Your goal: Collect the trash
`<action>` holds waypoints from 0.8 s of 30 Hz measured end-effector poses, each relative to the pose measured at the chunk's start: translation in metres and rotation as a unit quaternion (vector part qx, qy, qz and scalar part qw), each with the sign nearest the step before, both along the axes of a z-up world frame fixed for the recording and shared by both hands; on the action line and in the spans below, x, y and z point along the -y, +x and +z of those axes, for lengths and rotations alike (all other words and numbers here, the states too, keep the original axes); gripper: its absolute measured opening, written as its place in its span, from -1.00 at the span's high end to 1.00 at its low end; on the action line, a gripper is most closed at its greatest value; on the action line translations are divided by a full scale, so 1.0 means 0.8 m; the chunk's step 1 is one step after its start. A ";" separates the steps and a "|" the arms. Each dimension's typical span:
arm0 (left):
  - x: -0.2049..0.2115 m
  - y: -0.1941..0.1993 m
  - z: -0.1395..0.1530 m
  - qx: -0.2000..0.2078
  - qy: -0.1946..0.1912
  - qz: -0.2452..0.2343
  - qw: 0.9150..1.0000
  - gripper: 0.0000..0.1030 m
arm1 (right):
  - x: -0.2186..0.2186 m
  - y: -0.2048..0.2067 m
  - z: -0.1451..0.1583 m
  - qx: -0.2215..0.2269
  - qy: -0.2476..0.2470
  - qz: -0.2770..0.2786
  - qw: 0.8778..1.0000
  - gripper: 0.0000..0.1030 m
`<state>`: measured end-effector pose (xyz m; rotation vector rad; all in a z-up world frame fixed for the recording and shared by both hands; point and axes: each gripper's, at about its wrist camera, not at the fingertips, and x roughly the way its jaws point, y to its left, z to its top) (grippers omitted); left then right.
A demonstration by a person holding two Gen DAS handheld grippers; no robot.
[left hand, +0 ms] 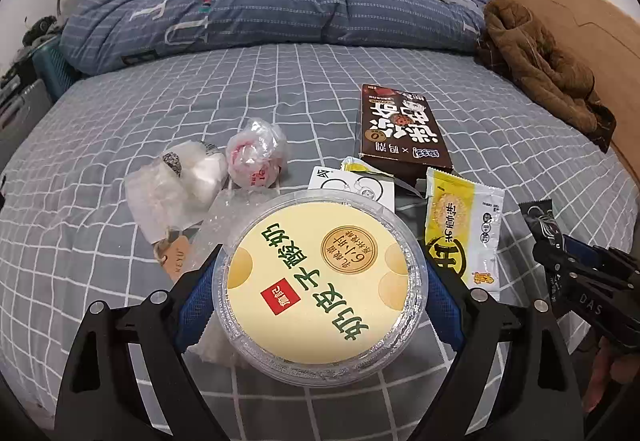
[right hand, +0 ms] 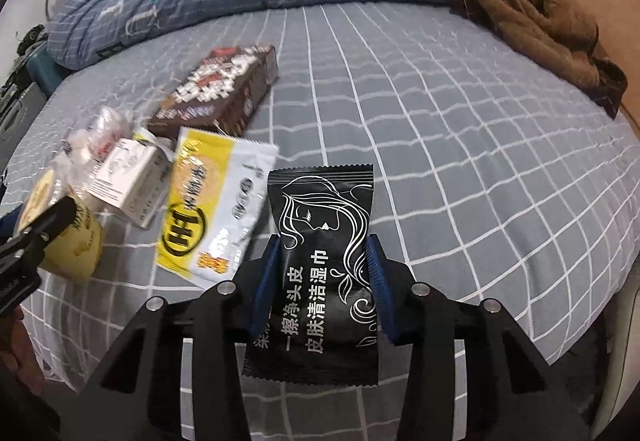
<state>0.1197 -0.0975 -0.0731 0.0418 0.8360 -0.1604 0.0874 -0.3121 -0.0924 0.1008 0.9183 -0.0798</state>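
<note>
Yogurt tub (left hand: pixel 318 291): nearest, round, yellow lid; clamped between the blue pads of the left gripper (left hand: pixel 320 293), jaws wide.
Black sachet (right hand: pixel 324 273): upright, pinched at mid-width by the right gripper (right hand: pixel 322 281), above the bed (right hand: pixel 460 161).
Yellow packet (right hand: pixel 212 209): flat on the sheet, just left of the sachet.
White carton (right hand: pixel 132 181): left of the packet.
Brown box (left hand: pixel 404 131): farther back, flat.
Plastic wads (left hand: pixel 256 155): left of the box, near the tub.
Brown jacket (left hand: pixel 536 65): far right, by the headboard.
</note>
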 end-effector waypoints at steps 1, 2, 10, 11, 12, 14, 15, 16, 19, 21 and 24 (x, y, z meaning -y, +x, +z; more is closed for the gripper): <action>-0.001 -0.002 0.002 0.001 -0.002 0.000 1.000 -0.67 | -0.003 -0.001 0.003 0.005 -0.003 0.002 1.000 0.21; -0.002 -0.004 0.005 0.002 -0.003 0.001 1.000 -0.67 | -0.006 -0.003 0.005 0.009 -0.008 0.003 1.000 0.21; -0.014 -0.036 0.038 0.024 -0.013 0.004 1.000 -0.67 | -0.027 -0.030 0.044 0.057 -0.021 0.022 0.998 0.21; -0.015 -0.040 0.042 0.026 -0.015 0.004 1.000 -0.67 | -0.029 -0.033 0.048 0.061 -0.020 0.023 0.998 0.21; -0.016 -0.043 0.045 0.028 -0.017 0.004 0.999 -0.67 | -0.031 -0.038 0.053 0.067 -0.019 0.024 0.997 0.21; -0.018 -0.054 0.053 0.033 -0.023 0.004 0.999 -0.67 | -0.037 -0.046 0.060 0.074 -0.015 0.028 0.997 0.21; -0.019 -0.059 0.056 0.036 -0.025 0.003 0.999 -0.67 | -0.040 -0.049 0.062 0.076 -0.014 0.030 0.997 0.21; -0.019 -0.063 0.059 0.038 -0.025 0.003 0.999 -0.67 | -0.041 -0.051 0.064 0.078 -0.015 0.031 0.996 0.21; -0.018 -0.077 0.065 0.044 -0.030 0.003 0.999 -0.68 | -0.050 -0.059 0.070 0.086 -0.020 0.035 0.996 0.21; -0.018 -0.084 0.067 0.046 -0.030 0.003 0.998 -0.68 | -0.056 -0.065 0.074 0.090 -0.019 0.037 0.995 0.21; -0.017 -0.093 0.066 0.047 -0.025 0.002 0.999 -0.68 | -0.062 -0.077 0.078 0.096 -0.018 0.042 0.994 0.21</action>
